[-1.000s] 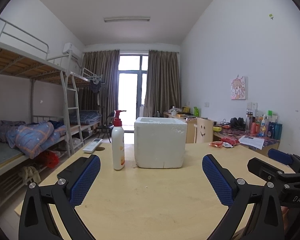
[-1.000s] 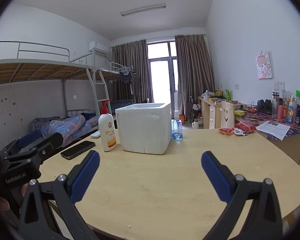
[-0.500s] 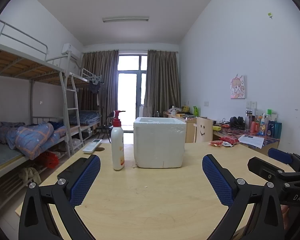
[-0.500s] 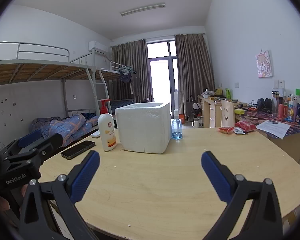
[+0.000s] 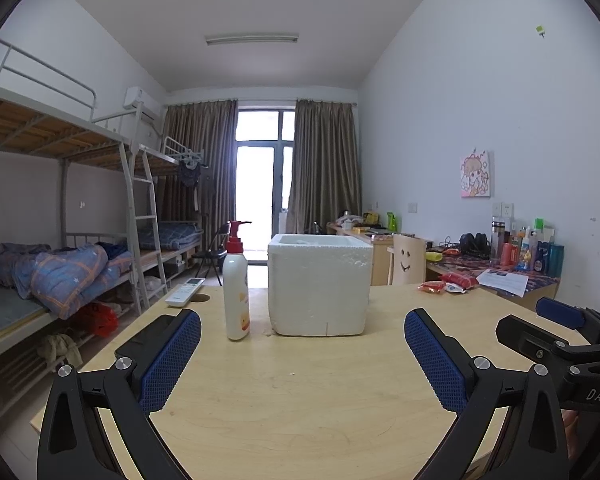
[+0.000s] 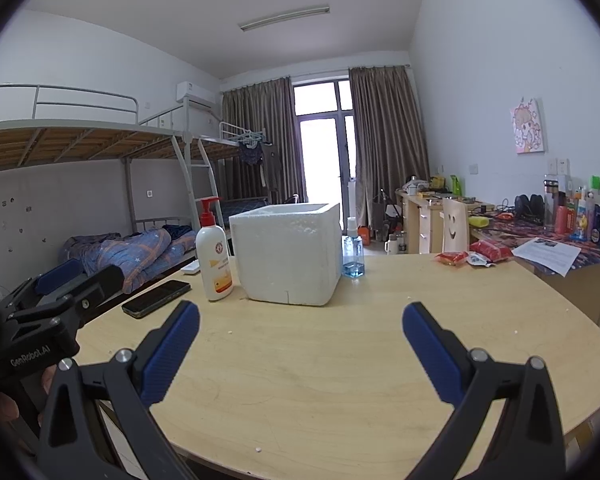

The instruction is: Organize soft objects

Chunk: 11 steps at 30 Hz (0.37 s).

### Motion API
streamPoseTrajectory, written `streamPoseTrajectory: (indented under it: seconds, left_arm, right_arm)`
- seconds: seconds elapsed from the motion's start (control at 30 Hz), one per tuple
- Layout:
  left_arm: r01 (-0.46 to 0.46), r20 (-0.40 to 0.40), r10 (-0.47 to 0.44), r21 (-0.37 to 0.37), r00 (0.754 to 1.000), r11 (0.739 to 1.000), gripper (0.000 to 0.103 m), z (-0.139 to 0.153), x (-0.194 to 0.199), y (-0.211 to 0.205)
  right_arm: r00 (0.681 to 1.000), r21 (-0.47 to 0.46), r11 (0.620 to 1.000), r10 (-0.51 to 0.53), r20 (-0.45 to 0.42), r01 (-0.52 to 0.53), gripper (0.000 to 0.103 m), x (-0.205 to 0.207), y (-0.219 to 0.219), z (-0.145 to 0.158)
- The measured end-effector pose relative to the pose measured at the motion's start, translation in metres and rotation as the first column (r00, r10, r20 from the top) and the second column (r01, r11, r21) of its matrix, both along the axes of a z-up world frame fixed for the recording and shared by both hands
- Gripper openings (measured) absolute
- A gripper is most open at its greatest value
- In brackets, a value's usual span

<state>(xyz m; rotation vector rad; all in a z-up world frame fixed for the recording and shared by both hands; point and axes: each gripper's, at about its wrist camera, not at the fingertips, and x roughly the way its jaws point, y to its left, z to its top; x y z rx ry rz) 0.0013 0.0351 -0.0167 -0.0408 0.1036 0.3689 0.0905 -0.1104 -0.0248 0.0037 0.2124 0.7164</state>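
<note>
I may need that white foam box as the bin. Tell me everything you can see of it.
The white foam box looks like expanded polystyrene, thick-walled, pitted, with its top open and no lid in view. It stands upright on the wooden table, tapering slightly toward its base. A pump lotion bottle stands just to its left, a small blue spray bottle behind its right side. Its contents are hidden.

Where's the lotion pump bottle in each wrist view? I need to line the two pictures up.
Left wrist: the pump bottle stands left of centre, just left of the white foam box.
Right wrist: the pump bottle stands further left in the picture, again just left of the foam box, with a black phone lying to its left.
Shared landmark: the foam box.
</note>
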Motion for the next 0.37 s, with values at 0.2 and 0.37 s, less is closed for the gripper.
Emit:
streamPoseTrajectory:
  seconds: [0.2,0.37]
  left_arm:
    - [0.003,0.001,-0.003,0.0,1.0,1.0,0.102,-0.0006,-0.0008,-0.0006]
    - [0.007,0.003,-0.007,-0.006,1.0,1.0,0.102,-0.0006,-0.0019,-0.0011]
  right_arm:
    - [1.0,0.001,1.0,0.003,-0.001,-0.003,0.103,0.0004,-0.0004,0.0007]
    - [1.0,0.003,1.0,0.002,-0.003,-0.002,0.103,0.0016,-0.0008,0.0004]
